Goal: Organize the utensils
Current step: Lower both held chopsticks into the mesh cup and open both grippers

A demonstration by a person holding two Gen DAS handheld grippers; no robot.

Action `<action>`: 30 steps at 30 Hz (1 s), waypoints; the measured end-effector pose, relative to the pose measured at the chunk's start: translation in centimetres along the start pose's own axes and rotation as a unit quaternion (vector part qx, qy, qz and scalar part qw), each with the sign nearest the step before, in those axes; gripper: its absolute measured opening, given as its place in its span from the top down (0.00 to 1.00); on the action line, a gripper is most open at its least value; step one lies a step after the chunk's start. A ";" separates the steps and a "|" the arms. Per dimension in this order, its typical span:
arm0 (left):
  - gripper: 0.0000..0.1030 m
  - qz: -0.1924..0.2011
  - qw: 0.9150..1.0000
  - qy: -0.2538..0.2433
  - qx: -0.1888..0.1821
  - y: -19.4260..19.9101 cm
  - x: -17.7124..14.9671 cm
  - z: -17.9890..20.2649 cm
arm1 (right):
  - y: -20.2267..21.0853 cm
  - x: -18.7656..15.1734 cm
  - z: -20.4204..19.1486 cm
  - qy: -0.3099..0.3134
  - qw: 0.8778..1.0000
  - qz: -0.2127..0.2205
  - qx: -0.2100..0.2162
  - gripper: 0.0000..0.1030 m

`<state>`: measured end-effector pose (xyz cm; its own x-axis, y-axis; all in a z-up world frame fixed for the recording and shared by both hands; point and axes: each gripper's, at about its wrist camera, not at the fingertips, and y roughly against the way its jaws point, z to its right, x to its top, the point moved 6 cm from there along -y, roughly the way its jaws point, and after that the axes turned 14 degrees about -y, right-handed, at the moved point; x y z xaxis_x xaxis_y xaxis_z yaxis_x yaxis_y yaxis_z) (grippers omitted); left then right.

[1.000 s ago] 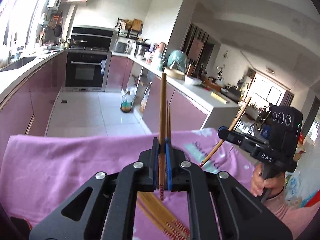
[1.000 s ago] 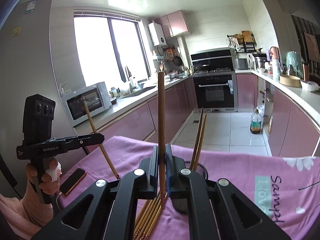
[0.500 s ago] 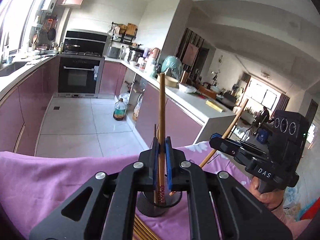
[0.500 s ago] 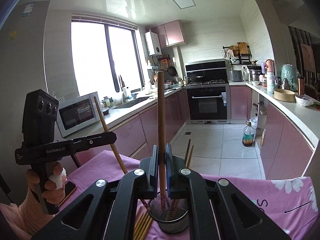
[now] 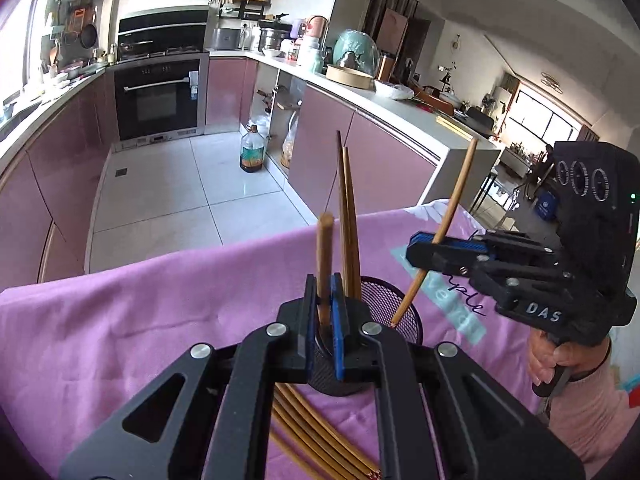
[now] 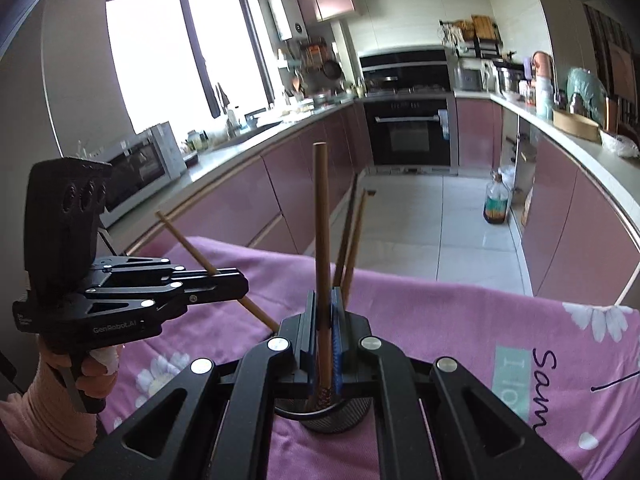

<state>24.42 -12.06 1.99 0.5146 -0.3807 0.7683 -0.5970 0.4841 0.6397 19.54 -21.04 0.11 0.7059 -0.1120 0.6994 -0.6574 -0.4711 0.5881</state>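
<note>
Left gripper, right gripper: each clamped on one chopstick above mesh cup. Risk: tips cross, miss the rim, tip cup.

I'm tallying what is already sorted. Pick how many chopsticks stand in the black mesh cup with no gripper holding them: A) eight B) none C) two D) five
C: two chopsticks stand together in the mesh cup unheld, while the left gripper and the right gripper each clamp one more chopstick over it.
</note>
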 end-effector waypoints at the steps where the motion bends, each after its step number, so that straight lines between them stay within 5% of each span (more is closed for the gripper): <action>1: 0.93 0.000 1.000 -0.002 0.000 -0.3 0.2 0.1 | -0.3 0.0 0.1 -0.003 1.000 -0.005 -0.003 0.95; 9: 0.93 -0.008 1.000 -0.009 0.016 -1.8 1.2 0.3 | -1.8 0.6 0.7 -0.019 1.000 -0.013 -0.017 0.95; 20: 0.93 -0.026 0.999 -0.016 -0.025 0.0 2.9 0.3 | -1.8 0.6 1.0 -0.026 1.000 -0.008 -0.011 0.94; 25: 0.93 -0.065 0.997 -0.019 -0.022 -1.9 2.9 -0.3 | -2.6 0.6 1.9 -0.046 0.999 -0.014 -0.008 0.88; 30: 0.90 -0.060 0.998 -0.001 -0.030 -3.6 2.8 -1.0 | -2.3 0.5 2.0 -0.054 0.998 -0.006 -0.009 0.81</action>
<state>28.63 -14.09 1.83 0.5788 -0.4411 0.6858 -0.4924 0.4813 0.7252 21.97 -21.76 -1.67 0.7370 -0.2003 0.6456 -0.6532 -0.4568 0.6039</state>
